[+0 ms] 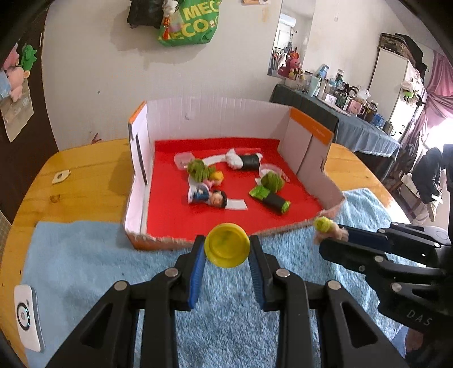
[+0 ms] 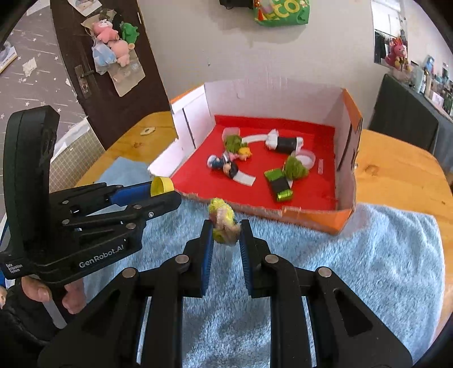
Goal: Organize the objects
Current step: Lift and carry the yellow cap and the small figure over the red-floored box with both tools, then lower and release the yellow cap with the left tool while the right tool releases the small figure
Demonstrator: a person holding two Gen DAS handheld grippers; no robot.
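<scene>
The left gripper (image 1: 227, 249) is clamping a yellow cap (image 1: 227, 245) between its blue pads, above the light blue towel (image 1: 113, 254). Just to its right, the right gripper (image 2: 226, 226) is closing tightly on a small fuzzy yellow-green toy (image 2: 223, 220), also above the towel, near the front edge of the box. In the right wrist view a hand (image 2: 53, 294) is gripping the handle of the left gripper.

Behind the towel, an open cardboard box (image 1: 215, 119) with a red floor is standing on the wooden table (image 1: 85, 175). Inside it, two small dolls (image 1: 208, 195) are lying together near the middle, touching a green fuzzy ball (image 1: 199, 169). A second green fuzzy ball (image 1: 271, 181) is lying to the right, just beside a black roll with green ends (image 1: 273, 199). Farther back, a black roll with white ends (image 1: 245, 161) is lying near the back wall.

A green bag (image 1: 192, 22) is hanging on the wall behind.
</scene>
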